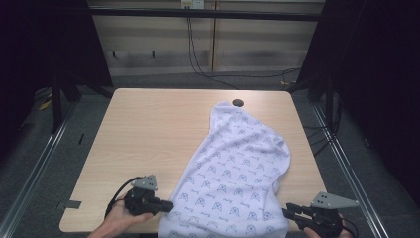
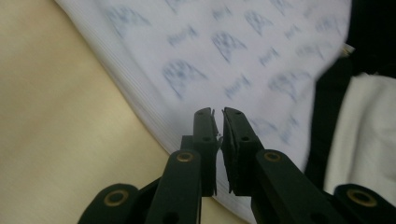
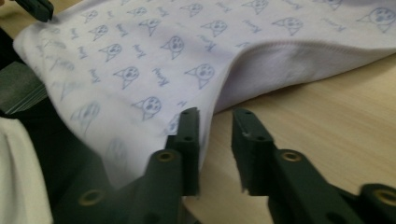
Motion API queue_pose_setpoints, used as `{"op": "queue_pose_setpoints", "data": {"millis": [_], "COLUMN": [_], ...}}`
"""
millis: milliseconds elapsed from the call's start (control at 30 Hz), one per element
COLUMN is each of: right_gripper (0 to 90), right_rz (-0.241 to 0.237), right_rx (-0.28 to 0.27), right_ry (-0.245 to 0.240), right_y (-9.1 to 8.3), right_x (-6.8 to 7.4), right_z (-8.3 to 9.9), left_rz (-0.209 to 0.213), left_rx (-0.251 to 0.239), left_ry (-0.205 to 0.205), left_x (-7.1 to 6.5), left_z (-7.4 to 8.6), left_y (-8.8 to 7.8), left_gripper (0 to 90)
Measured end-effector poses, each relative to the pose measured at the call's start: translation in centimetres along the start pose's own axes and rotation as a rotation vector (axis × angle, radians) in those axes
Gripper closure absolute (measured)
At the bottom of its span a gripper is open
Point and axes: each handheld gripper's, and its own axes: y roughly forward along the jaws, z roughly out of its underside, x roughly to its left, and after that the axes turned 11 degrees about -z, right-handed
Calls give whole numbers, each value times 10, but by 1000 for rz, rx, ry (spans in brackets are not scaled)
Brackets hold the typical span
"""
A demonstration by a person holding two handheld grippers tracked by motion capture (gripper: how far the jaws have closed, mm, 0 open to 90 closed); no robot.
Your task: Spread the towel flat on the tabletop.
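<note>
A white cloth (image 1: 237, 163) printed with small blue cat faces lies across the right half of the wooden table (image 1: 148, 129), and its near end hangs over the front edge. My left gripper (image 1: 170, 205) points right at the cloth's left edge. In the left gripper view its jaws (image 2: 218, 112) stand together with a thin slit, above the cloth's (image 2: 210, 46) hem, and I see nothing between them. My right gripper (image 1: 287, 210) points left at the cloth's near right edge. It (image 3: 215, 114) is open, its left jaw against the lifted fold of cloth (image 3: 154, 56), its right jaw over bare table (image 3: 327, 102).
A dark round hole (image 1: 237, 103) sits in the table near its far edge, just past the cloth. Cables trail on the floor behind the table, and metal rails run along both sides. The person's white garment (image 2: 369, 140) shows below the front edge.
</note>
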Motion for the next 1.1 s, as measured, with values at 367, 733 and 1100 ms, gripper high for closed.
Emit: {"op": "queue_pose_setpoints", "data": {"millis": [367,733,1100], "right_gripper": [603,598,789], "right_rz": [-7,-7,17], "right_rx": [-18,95,136], "right_ry": [-15,-55,-90], "right_y": [33,91,106], "right_x": [-25,-46,-43], "right_z": [-32,-55,-51], "left_rz": [-127,-16,17], "left_rx": [-117,-27,38], "left_ry": [-31,72,114], "left_x": [48,5,-26], "left_z": [-73,-70,-38], "left_y": [58,79,50], "left_gripper": [833,767,738]}}
